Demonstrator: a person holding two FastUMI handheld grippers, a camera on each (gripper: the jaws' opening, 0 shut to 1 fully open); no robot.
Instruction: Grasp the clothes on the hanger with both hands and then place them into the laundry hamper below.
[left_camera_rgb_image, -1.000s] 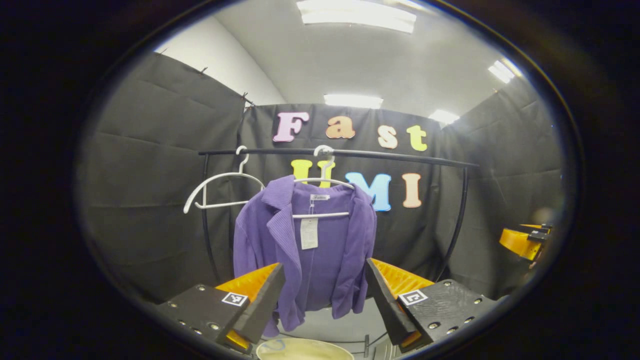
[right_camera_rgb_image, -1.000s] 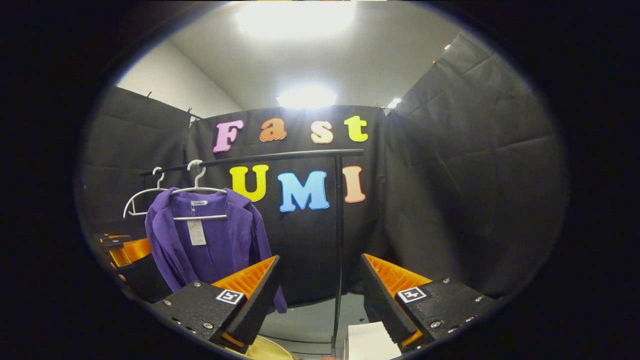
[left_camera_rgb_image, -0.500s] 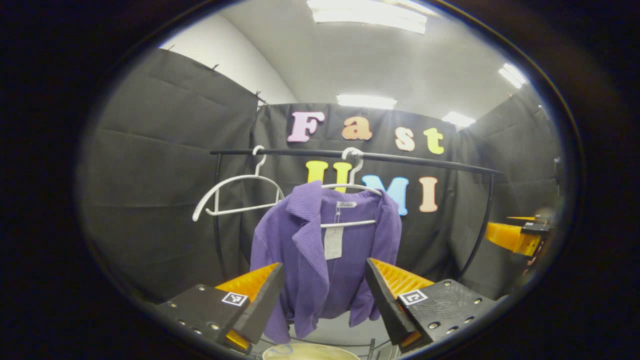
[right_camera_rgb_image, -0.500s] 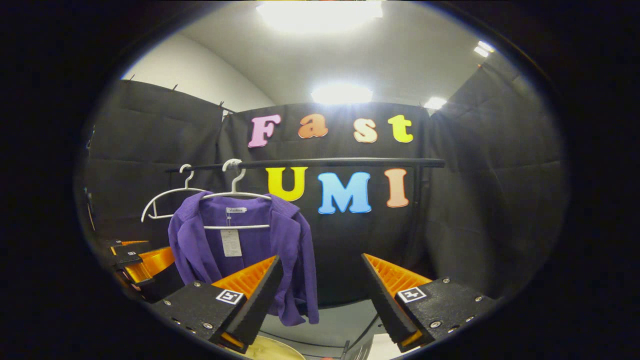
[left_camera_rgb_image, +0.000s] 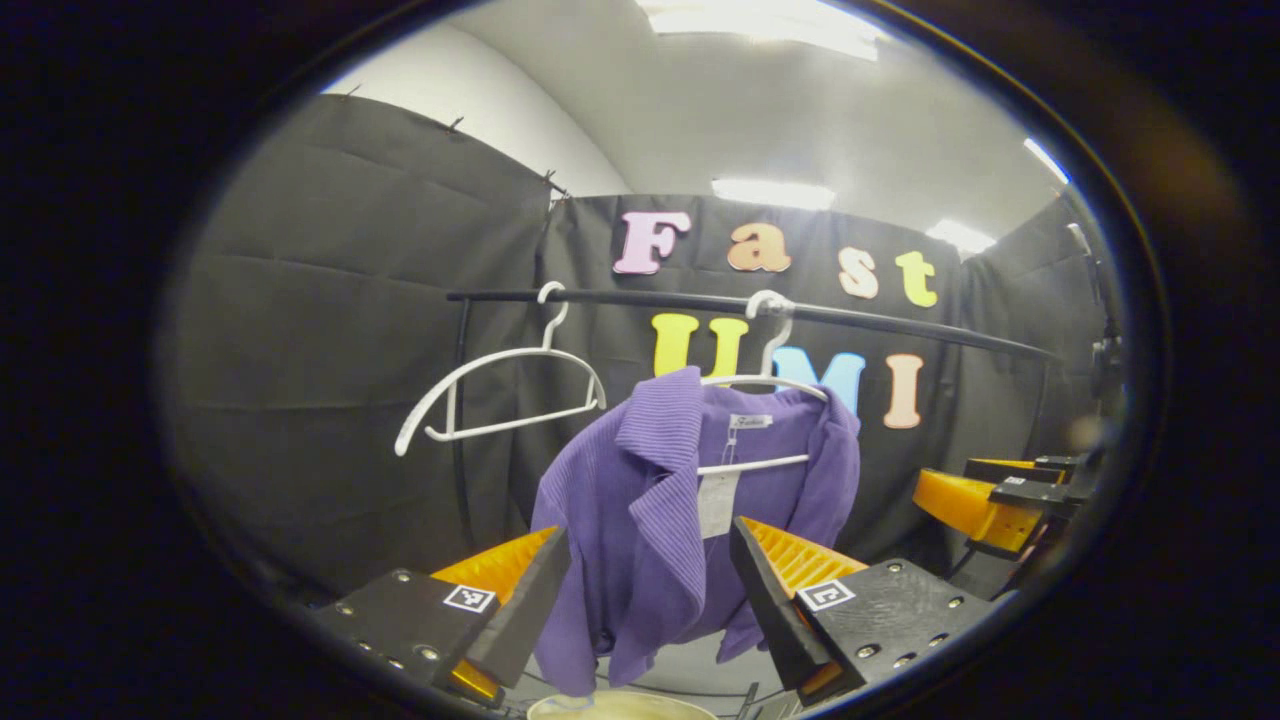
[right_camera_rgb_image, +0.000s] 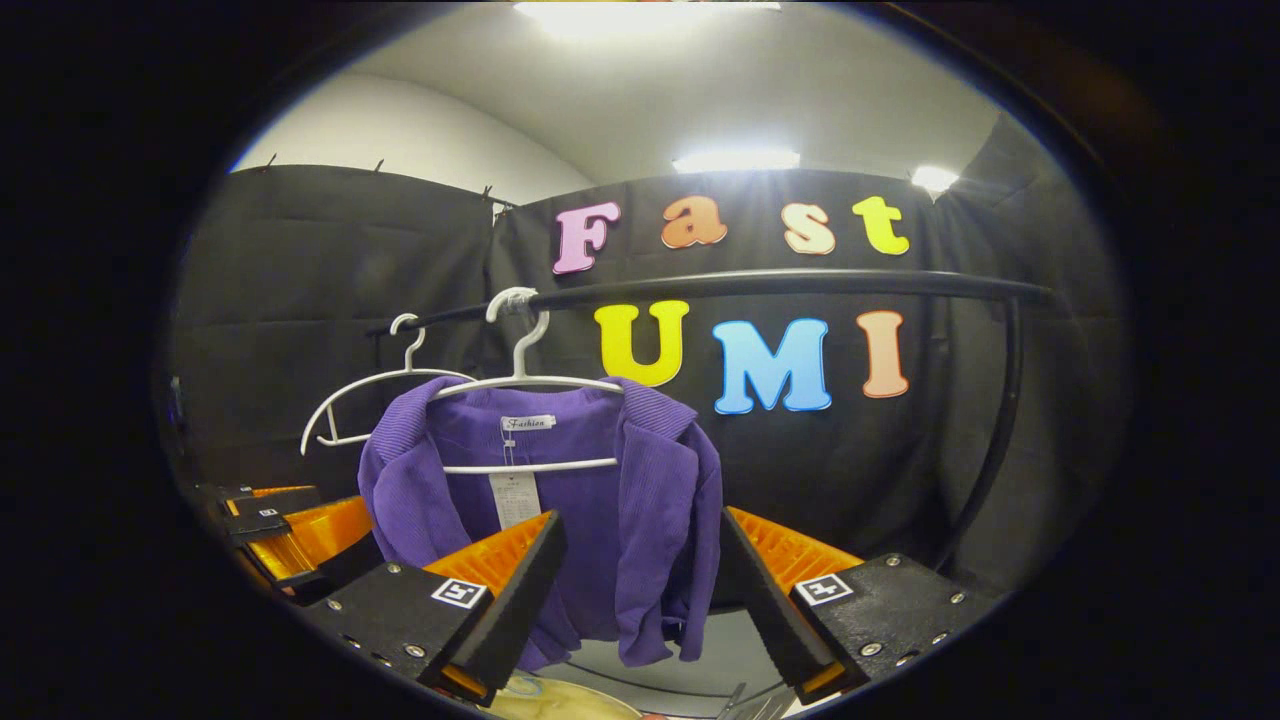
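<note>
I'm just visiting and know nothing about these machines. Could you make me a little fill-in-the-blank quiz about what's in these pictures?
1. The ribbed jacket on the white plastic hanger is coloured ____.
2. The number of white hangers on the black metal rail is ____.
3. The second white hanger carries ____ clothing.
4. The fingers of the right gripper stand ____, with the jacket seen between them.

Missing words: purple; two; no; apart

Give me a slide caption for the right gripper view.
Open right gripper faces a purple jacket on a white hanger, laundry hamper below.
</note>
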